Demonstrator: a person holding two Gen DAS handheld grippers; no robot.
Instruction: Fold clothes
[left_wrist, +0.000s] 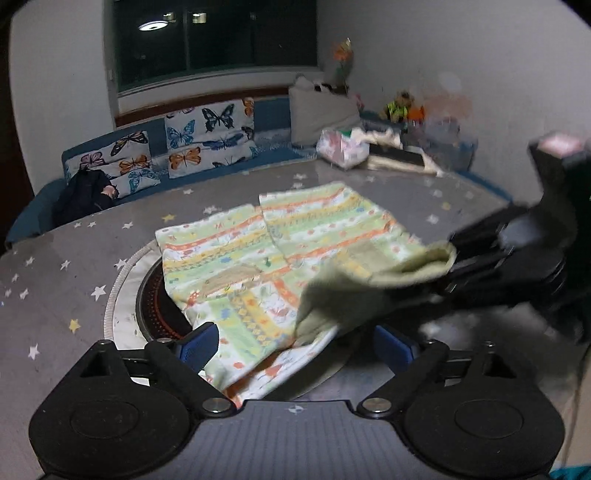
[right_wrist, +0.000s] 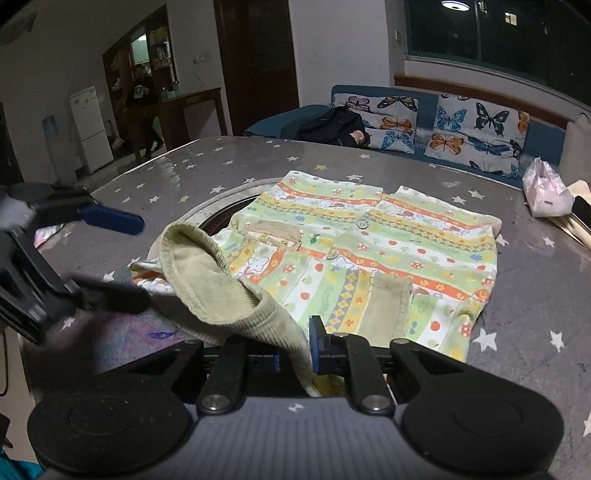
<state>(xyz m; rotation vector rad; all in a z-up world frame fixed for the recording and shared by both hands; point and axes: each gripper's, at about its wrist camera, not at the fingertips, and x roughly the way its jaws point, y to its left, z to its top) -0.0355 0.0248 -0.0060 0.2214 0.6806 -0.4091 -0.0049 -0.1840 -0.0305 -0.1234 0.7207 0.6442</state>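
Now, left wrist view: left gripper (left_wrist: 293, 341) w/ blue fingers (left_wrist: 197, 345) spread wide, the patterned kids' shirt (left_wrist: 266, 251) lying flat on the star-print table (left_wrist: 55, 280) between them, while the right gripper (left_wrist: 458, 266) lifts its olive ribbed cuff (left_wrist: 373, 284). Right wrist view: right gripper (right_wrist: 295, 349) fingers (right_wrist: 317, 343) pressed together on the cuff (right_wrist: 221, 284), sleeve raised over the shirt (right_wrist: 388, 251); left gripper (right_wrist: 107, 254) sits open at far left, near the table (right_wrist: 207, 166) edge.

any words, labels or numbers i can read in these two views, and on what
None can be read.
Patterned shirt: pictures and shapes only, no letters that show.
Pink bag: a small dark mark, too blurred to read.
White fridge: stickers or papers on the door, too small to read.
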